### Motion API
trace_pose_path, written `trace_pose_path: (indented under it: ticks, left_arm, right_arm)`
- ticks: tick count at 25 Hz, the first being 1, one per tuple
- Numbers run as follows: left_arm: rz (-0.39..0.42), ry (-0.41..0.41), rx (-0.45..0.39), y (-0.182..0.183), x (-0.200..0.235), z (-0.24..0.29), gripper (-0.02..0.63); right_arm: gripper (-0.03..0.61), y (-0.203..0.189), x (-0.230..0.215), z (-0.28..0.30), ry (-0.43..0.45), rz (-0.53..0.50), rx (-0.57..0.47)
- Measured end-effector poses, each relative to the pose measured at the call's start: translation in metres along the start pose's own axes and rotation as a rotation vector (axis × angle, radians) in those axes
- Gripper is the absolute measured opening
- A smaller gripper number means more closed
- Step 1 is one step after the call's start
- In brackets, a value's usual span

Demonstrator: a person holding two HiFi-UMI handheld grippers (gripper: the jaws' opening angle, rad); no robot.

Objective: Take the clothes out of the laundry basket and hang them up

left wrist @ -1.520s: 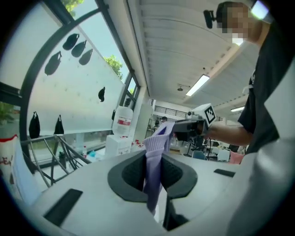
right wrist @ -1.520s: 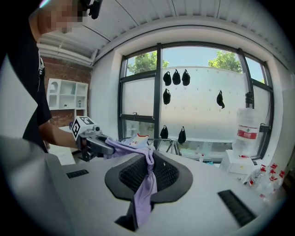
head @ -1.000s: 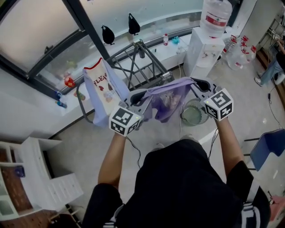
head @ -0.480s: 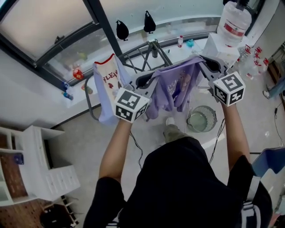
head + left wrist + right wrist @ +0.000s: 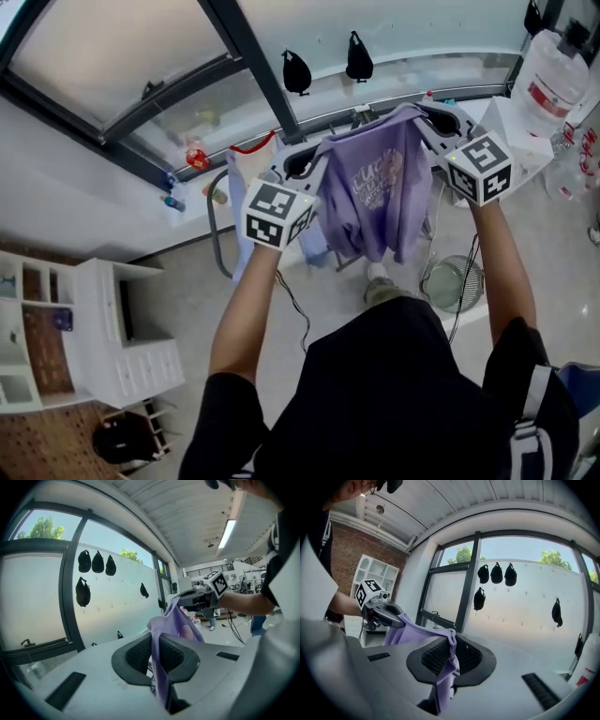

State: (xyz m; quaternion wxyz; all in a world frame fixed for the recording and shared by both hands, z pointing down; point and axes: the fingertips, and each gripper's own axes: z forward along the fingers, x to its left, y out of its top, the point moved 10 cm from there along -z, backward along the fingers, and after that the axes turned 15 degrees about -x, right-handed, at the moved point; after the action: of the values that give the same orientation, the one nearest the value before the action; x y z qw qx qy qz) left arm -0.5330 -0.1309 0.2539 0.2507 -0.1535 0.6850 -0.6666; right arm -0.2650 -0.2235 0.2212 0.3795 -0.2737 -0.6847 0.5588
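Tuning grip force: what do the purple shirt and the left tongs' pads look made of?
The purple shirt looks like soft knit fabric, probably cotton jersey, matte: it drapes in loose folds and bunches where it is pinched. The left tongs' pads look like dark rubber or soft plastic, matte, with a fine ribbed grid; which of the two is unclear.

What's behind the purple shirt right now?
The purple shirt hides most of the drying rack; only its grey tube shows at left, beside a white, red-trimmed garment. What lies directly behind the shirt cannot be seen.
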Motion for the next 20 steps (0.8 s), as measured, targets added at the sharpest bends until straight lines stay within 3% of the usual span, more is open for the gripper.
trace_pose_path:
  ticks: [9,20]
  left_arm:
    - [-0.029,0.166,0.104,-0.033,0.089,0.057,0.017]
    - [-0.160,0.334,0.292,-0.139,0.172,0.133,0.017]
  right_arm:
    - [0.021,-0.052,-0.058,0.114,0.125,0.089,0.004]
    - [0.021,-0.174,-0.104,0.221,0.229,0.181,0.156]
